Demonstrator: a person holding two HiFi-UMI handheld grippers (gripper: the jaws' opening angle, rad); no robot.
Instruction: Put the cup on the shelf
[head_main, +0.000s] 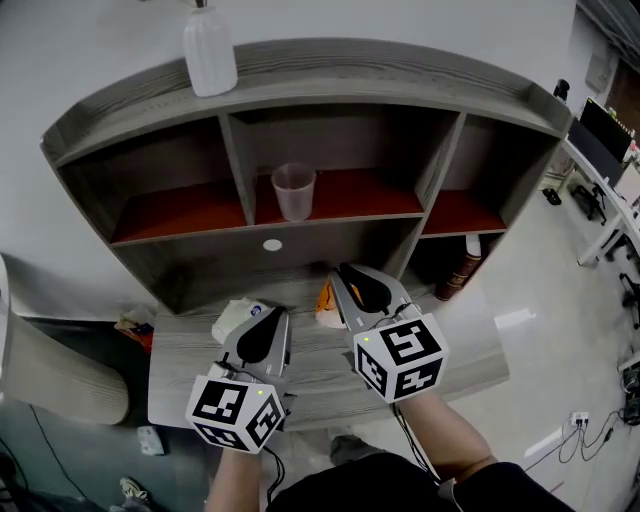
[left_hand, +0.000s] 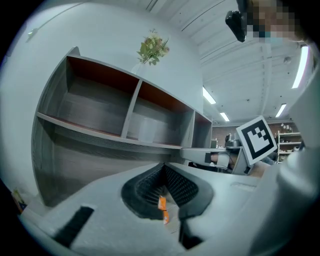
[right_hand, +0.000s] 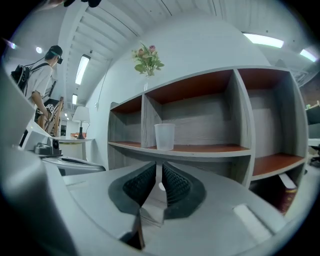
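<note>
The left gripper (head_main: 276, 314) is held level over the grey wooden table (head_main: 320, 385). In the left gripper view its jaws are seen closed tip to tip, with nothing gripped. A white packet (head_main: 236, 318) lies on the table just left of these jaws. A small orange wrapper (head_main: 326, 296) lies just to their right, between the two grippers. Ahead of and above both pairs of jaws, the grey wooden shelf unit with red-brown boards (head_main: 238, 165) is stood against the wall, and a white plastic bottle (head_main: 210, 52) is set on its top. The translucent plastic cup (head_main: 293, 192) is stood upright on the board of the middle compartment, well apart from both grippers. In the right gripper view it is seen straight ahead of the jaws and a little above their gap. The right gripper (head_main: 345, 276) is pointed at the shelf. Its jaws are drawn almost together with only a narrow slit left, and nothing is held between them. A brown cylindrical can (head_main: 466, 268) is stood in the lower compartment to the right of the right jaws.
</note>
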